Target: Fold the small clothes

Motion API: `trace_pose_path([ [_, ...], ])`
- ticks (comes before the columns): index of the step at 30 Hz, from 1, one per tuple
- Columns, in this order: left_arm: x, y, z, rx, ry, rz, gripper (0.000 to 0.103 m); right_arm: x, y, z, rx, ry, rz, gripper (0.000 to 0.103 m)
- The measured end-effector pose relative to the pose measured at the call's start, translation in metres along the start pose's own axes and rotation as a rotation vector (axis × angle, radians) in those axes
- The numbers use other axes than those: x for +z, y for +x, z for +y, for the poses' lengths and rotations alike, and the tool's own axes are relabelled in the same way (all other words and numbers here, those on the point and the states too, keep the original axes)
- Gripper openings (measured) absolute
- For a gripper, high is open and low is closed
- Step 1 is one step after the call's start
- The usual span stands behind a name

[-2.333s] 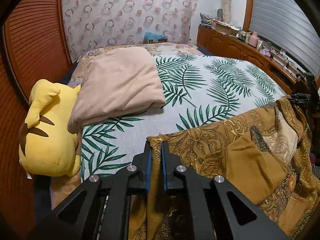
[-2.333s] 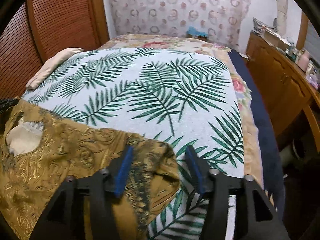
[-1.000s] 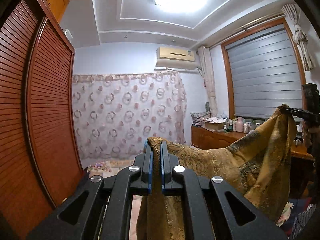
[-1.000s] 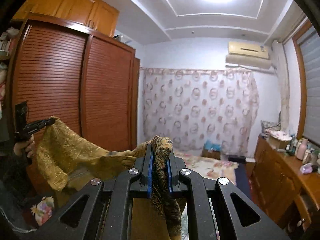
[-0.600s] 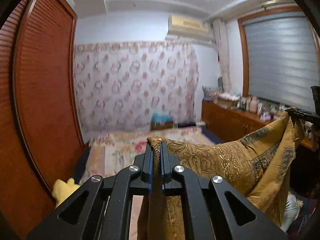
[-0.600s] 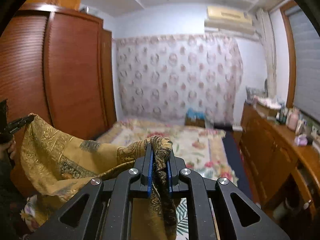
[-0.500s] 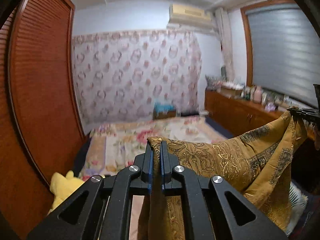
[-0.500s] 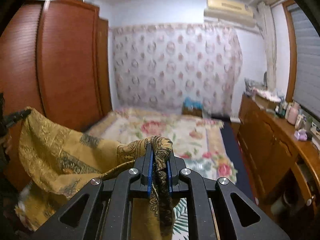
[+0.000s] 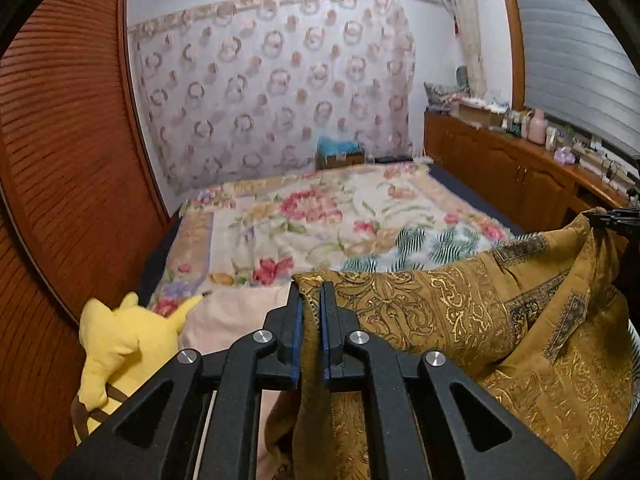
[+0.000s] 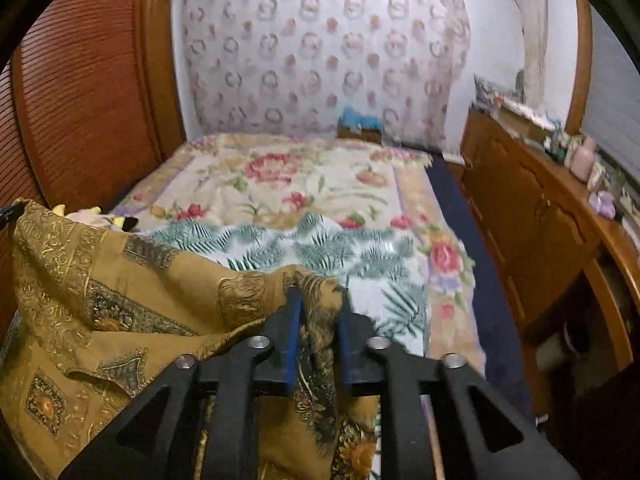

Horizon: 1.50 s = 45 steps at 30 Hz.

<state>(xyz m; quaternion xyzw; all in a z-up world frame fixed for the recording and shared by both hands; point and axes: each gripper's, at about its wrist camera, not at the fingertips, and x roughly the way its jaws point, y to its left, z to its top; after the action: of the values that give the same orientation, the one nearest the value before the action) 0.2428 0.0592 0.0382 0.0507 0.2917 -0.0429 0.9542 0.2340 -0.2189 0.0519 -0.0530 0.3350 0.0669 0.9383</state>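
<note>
Two grippers carried the garment (image 9: 460,312) between them, stretched from one to the other. A second before, both cameras had looked up at the ceiling and curtain with the cloth raised high; by this moment they had tipped down toward the bed (image 9: 320,216), and the cloth hung low over its near end. That read as the spread-out stage: the piece was being lowered flat so folding could start.

Both pairs of jaws had just been opening. The left gripper (image 9: 311,316) showed only a narrow gap, with a bunched corner between the blue pads, seemingly pinched. The right gripper (image 10: 318,320) stood wider, cloth between its pads and draped over the right one; whether they pressed on it could not be told.

The garment was a mustard-gold fabric with ornate gilt scrollwork and darker patterned panels, sagging in soft folds. To the left lay a yellow plush toy (image 9: 116,340) and a folded pink blanket (image 9: 228,312).
</note>
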Motion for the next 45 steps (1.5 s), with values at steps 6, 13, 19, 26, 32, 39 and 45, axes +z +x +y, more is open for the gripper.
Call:
trace_pose_path([
  [6,-0.017,-0.001,0.004,-0.047,-0.026,0.036,0.045,-0.011,-0.036,-0.017,0.018,-0.005,0.011,0.045],
  [13,-0.059,-0.004,-0.002,-0.099,-0.007,0.108,0.049,-0.033,-0.037,-0.007,0.066,-0.028,0.025,0.046],
  [19,-0.091,0.0,-0.002,-0.107,-0.013,0.157,0.066,-0.036,-0.001,-0.021,0.052,0.02,0.096,0.046],
  [26,-0.101,0.002,0.002,-0.091,-0.028,0.175,0.066,-0.036,0.015,-0.023,0.075,0.066,0.158,0.046],
  [32,-0.105,-0.002,0.001,-0.105,-0.027,0.181,0.066,-0.046,-0.029,-0.014,0.181,-0.028,0.11,0.004],
  [39,-0.117,0.0,0.006,-0.109,-0.038,0.206,0.066,-0.089,-0.102,-0.03,0.19,-0.017,-0.015,0.003],
  [45,-0.117,0.007,0.012,-0.116,-0.065,0.215,0.048,-0.111,-0.121,-0.04,0.165,-0.021,0.0,0.003],
])
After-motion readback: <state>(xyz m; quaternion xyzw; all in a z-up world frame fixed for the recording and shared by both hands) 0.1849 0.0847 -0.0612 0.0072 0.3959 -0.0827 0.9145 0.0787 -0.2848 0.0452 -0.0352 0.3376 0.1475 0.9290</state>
